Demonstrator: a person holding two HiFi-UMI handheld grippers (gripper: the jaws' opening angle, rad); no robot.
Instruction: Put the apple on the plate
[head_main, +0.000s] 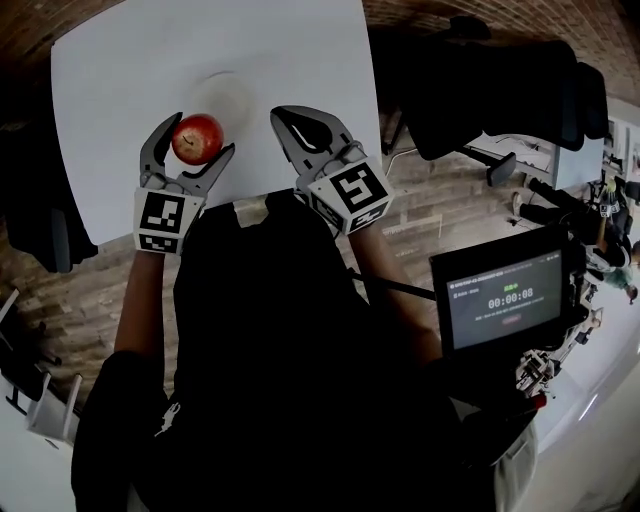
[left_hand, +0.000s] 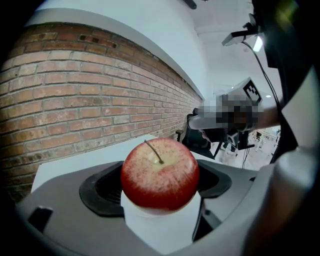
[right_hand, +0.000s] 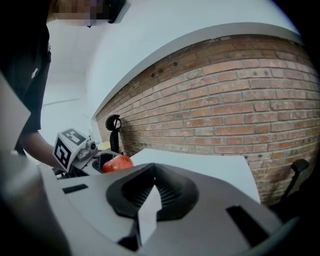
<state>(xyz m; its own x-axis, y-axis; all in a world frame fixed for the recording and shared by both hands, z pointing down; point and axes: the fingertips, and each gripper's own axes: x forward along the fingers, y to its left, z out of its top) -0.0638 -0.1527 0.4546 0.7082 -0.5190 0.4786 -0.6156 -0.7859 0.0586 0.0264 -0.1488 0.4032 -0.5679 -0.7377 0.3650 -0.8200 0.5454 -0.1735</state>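
While the left gripper (head_main: 202, 134) grips the red apple (head_main: 196, 141) between its jaws at the white plate's (head_main: 230, 90) near edge, the right gripper (head_main: 298, 122) hangs beside it over the table (head_main: 110, 90), jaws together and empty.

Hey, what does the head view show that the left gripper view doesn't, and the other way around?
Only the head view: the white plate on the table, just beyond the apple, and a dark monitor at the person's right.
Only the left gripper view: the apple's stem, pointing up, and its speckled red skin close up.
Both: the apple clamped between the jaws of the left gripper, with the white table behind it.
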